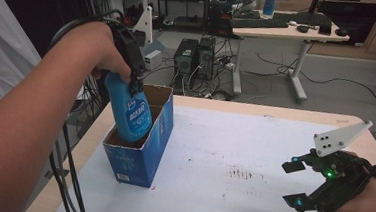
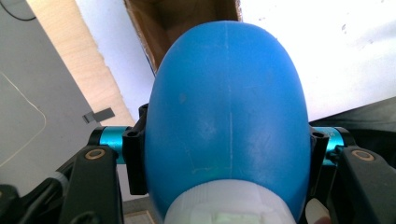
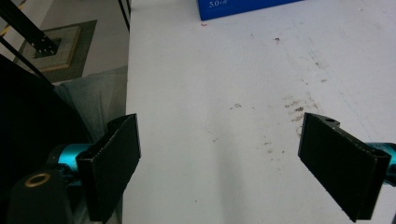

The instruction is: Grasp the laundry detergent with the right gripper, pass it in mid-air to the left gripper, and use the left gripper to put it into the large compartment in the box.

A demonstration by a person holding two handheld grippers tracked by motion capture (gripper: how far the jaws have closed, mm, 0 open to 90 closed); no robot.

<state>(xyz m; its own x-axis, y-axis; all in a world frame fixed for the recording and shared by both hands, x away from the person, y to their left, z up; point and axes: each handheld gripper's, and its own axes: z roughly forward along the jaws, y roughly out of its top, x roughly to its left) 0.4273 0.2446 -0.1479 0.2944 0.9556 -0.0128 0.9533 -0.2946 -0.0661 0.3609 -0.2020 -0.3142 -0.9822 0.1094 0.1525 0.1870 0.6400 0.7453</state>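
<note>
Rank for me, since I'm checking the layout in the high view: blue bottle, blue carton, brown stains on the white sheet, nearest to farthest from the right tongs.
1. Brown stains, just left of the right tongs.
2. Blue carton, farther left.
3. Blue bottle, upright in the carton's near compartment, gripped by the left tongs.

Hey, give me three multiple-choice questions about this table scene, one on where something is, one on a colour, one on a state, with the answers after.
1. Where is the bottom of the bottle?
A. inside the open box
B. lying on the white table cover
C. on the floor

2. What colour is the bottle?
A. red
B. blue
C. green

3. How do the jaws of the right gripper stand?
A. clamped on the bottle
B. clamped on the box
C. apart, with nothing between them

Answers:
1 A, its lower end sits below the box rim while the left gripper holds its top.
2 B, the left gripper view shows its blue body.
3 C, only bare cover lies between them.
</note>
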